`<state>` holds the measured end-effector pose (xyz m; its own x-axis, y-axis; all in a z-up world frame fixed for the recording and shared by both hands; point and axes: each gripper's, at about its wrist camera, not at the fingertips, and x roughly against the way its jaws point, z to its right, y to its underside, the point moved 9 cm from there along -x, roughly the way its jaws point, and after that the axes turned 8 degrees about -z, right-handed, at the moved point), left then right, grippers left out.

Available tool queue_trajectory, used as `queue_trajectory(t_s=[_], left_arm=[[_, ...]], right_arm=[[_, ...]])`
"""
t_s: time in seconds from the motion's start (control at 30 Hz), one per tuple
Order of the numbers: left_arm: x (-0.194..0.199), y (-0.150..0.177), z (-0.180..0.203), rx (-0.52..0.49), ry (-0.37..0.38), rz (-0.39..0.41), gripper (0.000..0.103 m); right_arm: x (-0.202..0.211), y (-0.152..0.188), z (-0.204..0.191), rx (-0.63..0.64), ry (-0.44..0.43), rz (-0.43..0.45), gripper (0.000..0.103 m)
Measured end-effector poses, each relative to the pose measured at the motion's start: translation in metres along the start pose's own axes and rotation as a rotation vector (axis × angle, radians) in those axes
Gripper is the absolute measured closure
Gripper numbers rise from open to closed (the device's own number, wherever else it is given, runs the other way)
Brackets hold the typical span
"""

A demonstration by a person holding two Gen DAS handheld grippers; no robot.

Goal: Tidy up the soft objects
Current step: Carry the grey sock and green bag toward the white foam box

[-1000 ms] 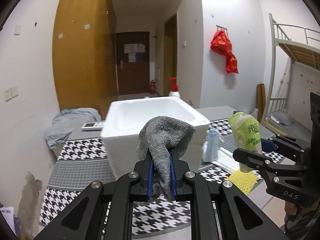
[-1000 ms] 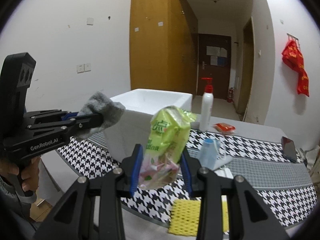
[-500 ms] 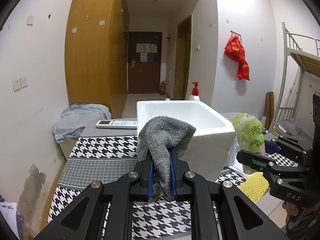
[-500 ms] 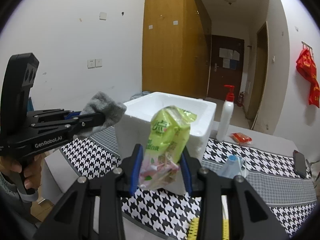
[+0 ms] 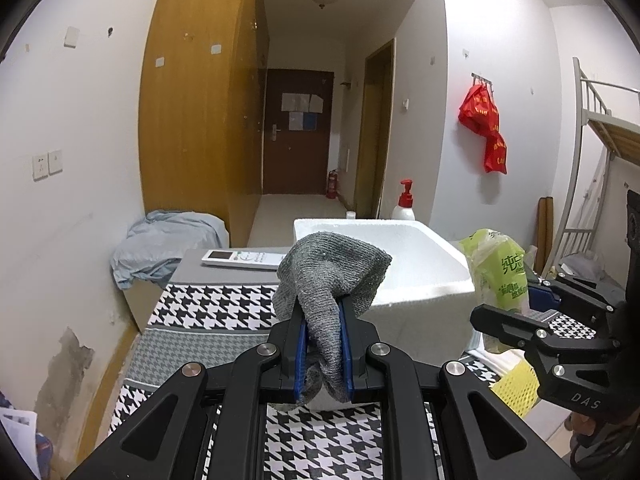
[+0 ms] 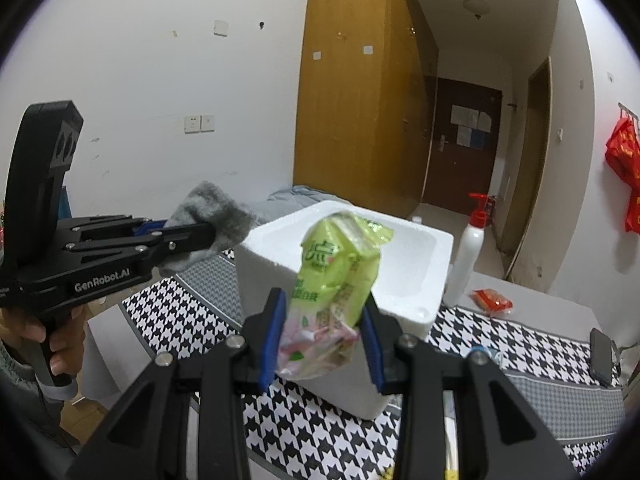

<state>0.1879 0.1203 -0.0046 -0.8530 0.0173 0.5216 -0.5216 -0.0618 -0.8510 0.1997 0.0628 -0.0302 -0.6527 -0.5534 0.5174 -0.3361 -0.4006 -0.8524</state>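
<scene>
My left gripper (image 5: 322, 312) is shut on a grey knitted cloth (image 5: 330, 276), which bulges above the blue pads and hangs down between them. My right gripper (image 6: 325, 304) is shut on a green and pink tissue pack (image 6: 335, 280) that stands upright in its jaws. Both are held in the air in front of a white foam box (image 5: 404, 264) with its top open, standing on the houndstooth tablecloth (image 5: 208, 308). In the right wrist view the left gripper (image 6: 204, 236) with the cloth (image 6: 212, 216) is left of the box (image 6: 404, 280).
A pump bottle (image 6: 466, 256) stands right of the box, with a red packet (image 6: 491, 301) and a dark phone (image 6: 601, 356) beyond. A yellow net sponge (image 5: 516, 386) lies under the right gripper. A white remote (image 5: 240, 258) and a blue cloth heap (image 5: 168, 244) lie far left.
Both grippers have swung left across the table with their loads, so the box now sits further right in both views. The mask and yellow sponge have slid out towards the frame edges.
</scene>
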Motion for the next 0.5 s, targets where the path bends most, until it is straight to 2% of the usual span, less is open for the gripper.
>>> queue_trajectory(t_s=[0.5], left_arm=[[0.002, -0.019, 0.003, -0.007, 0.027, 0.026, 0.088]], right_arm=[[0.002, -0.020, 0.004, 0.023, 0.018, 0.022, 0.062]])
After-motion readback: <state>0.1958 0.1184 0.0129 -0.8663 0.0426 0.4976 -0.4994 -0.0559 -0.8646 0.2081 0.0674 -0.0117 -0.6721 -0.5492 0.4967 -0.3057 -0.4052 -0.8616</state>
